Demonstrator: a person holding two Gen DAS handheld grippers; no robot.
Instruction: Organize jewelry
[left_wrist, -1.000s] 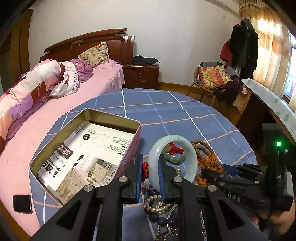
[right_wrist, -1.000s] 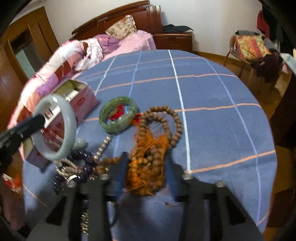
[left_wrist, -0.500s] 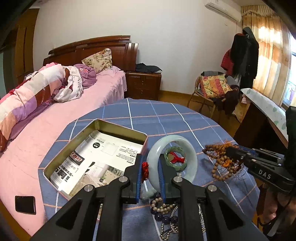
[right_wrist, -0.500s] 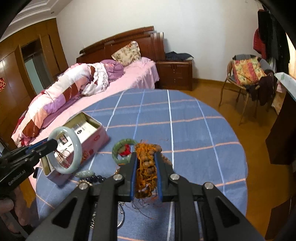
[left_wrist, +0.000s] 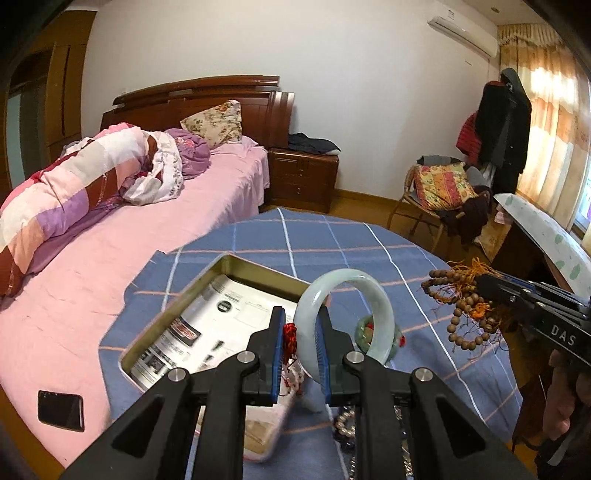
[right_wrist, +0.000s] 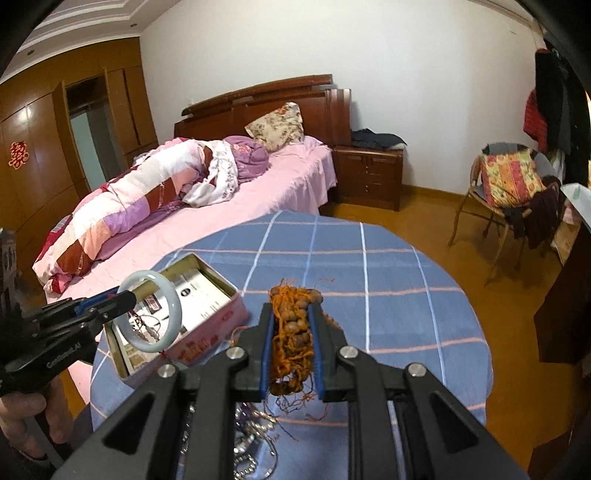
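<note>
Left wrist view: our left gripper (left_wrist: 300, 347) has its jaws nearly closed on the rim of the pale jade bangle (left_wrist: 343, 317), held upright above the near corner of the open tin (left_wrist: 177, 306). A red cord (left_wrist: 290, 338) hangs from the bangle between the pads. The grip is narrow on a smooth ring; we judge it could swivel or slip out and strike the tin's edge. The green bracelet (left_wrist: 376, 332) lies on the blue tablecloth (left_wrist: 332, 240).

Right wrist view: our right gripper (right_wrist: 291, 341) has just been closing, and its jaws are tight on the bundle of wooden beads (right_wrist: 293, 332) with orange tassel threads. Loose strands dangle below; they may snag the tangled chains (right_wrist: 255, 439) lying underneath and drag them along.
</note>
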